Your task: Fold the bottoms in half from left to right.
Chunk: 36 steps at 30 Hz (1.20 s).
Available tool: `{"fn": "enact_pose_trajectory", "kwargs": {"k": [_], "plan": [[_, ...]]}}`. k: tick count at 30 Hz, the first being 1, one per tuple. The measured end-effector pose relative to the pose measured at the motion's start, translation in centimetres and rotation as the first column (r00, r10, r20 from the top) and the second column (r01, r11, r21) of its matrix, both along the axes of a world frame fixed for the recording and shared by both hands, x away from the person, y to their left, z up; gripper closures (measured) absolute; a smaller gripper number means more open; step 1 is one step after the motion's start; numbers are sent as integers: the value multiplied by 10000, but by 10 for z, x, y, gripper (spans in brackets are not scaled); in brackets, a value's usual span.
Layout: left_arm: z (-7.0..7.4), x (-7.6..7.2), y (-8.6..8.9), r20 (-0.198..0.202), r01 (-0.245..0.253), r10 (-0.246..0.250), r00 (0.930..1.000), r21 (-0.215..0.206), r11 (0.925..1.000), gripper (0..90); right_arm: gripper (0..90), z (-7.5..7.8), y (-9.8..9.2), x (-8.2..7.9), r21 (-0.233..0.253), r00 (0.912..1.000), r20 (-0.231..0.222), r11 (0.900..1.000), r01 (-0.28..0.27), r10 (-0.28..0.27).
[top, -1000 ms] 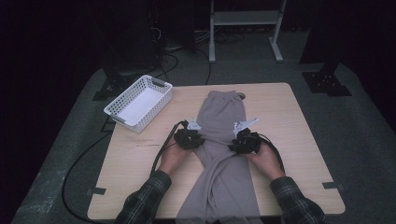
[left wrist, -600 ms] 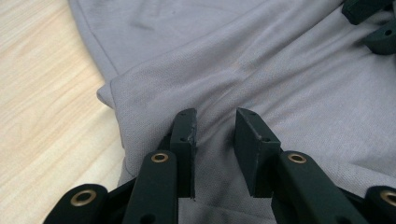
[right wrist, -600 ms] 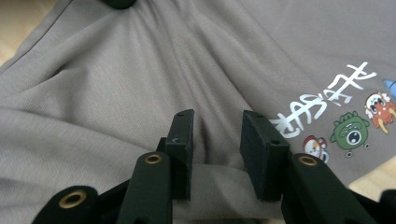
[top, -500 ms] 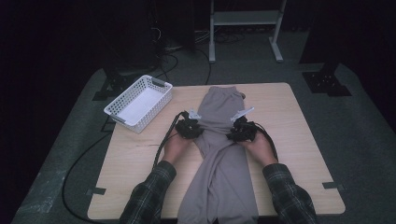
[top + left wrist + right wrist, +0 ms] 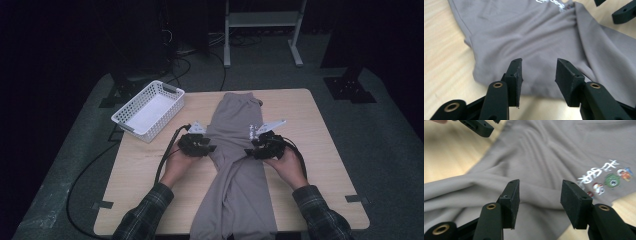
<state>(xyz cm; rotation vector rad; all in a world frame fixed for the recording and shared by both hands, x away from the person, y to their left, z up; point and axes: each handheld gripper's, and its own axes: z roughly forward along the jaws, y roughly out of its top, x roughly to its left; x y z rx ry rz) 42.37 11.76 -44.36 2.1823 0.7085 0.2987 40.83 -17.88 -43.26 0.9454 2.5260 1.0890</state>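
table: the pale wooden tabletop (image 5: 320, 150) lies under both pairs of jaws, bare at their outer sides.
garment: the grey-brown soft fabric garment (image 5: 235, 165) stretches lengthwise down the table between the two grippers, pinched narrow where they stand; its folds fill the space ahead of each pair of jaws.
basket: the white slotted plastic basket (image 5: 148, 110) sits well beyond the left jaws, off to their outer side.
left gripper: the black left gripper (image 5: 537, 75) has its jaws apart with nothing between them, poised over the garment's edge.
right gripper: the black right gripper (image 5: 539, 200) likewise stands spread and unloaded, over a fold.
print: the small coloured printed motif (image 5: 606, 178) lies just ahead of the right jaws.
advice: the person would do well to lower each gripper until one jaw slips under the edge, then close on all the layers evenly.
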Motion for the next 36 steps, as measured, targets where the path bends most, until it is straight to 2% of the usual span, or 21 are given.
{"fn": "enact_pose_trajectory", "kwargs": {"k": [3,8,13,20,24,27,34,36], "plan": [[-1,-14,7,-109,195,-196,9997,-86,9998,543,479,5,0,-14,164,9998,79,9997,-156,155],[-5,-33,18,-356,492,-496,9981,-106,9987,505,480,10,8,-38,212,9972,207,9971,-727,723],[-8,-49,31,-360,498,-484,9982,381,9980,475,480,11,20,-55,172,9925,232,9926,-1201,1197],[-14,-67,55,-450,423,-390,9982,737,9964,415,480,11,38,-73,96,9830,248,9832,-1823,1820],[-17,-74,67,-408,331,-300,9987,772,9965,385,480,12,52,-80,126,9768,260,9770,-2128,2124],[-18,-75,73,-341,248,-225,9992,668,9975,367,480,13,64,-86,104,9692,241,9694,-2452,2449],[-26,-71,75,-72,388,-382,9992,1164,9924,327,481,8,93,-99,-155,9449,202,9451,-3264,3267],[-28,-70,75,-87,405,-397,9992,1183,9922,311,483,5,99,-103,-208,9380,148,9380,-3460,3463]]}}
